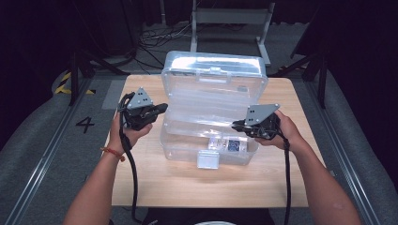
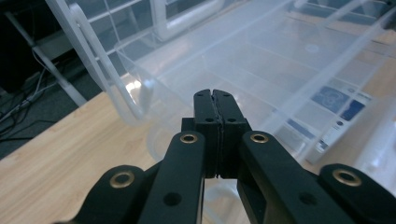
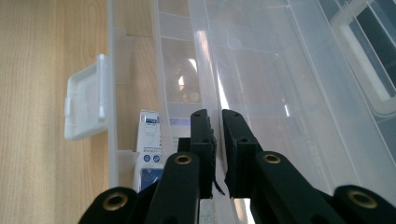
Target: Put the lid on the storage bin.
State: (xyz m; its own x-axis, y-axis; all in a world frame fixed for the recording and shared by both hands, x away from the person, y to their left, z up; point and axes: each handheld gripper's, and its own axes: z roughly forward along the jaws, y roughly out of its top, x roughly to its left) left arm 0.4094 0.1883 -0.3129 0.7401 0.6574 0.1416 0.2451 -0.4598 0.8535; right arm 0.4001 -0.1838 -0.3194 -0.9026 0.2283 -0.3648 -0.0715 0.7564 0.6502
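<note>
A clear plastic storage box (image 1: 180,143) stands open on the wooden table (image 1: 281,183), its lid (image 1: 213,70) raised at the back. A clear inner tray (image 1: 202,110) lies across the box. My left gripper (image 1: 162,108) hovers at the box's left side, and its jaws (image 2: 214,95) are shut with nothing between them. At the tray's right end my right gripper (image 1: 236,124) is nearly shut (image 3: 215,114), with the tray's thin clear rim (image 3: 205,65) running into the narrow gap. Small blue and white packets (image 1: 230,144) lie in the bottom of the box (image 3: 152,144).
The box's white latch (image 1: 208,160) hangs open at its front wall (image 3: 86,102). Bare wood lies in front of the box and to either side. Dark floor, cables and a metal stand (image 1: 230,18) are beyond the table's far edge.
</note>
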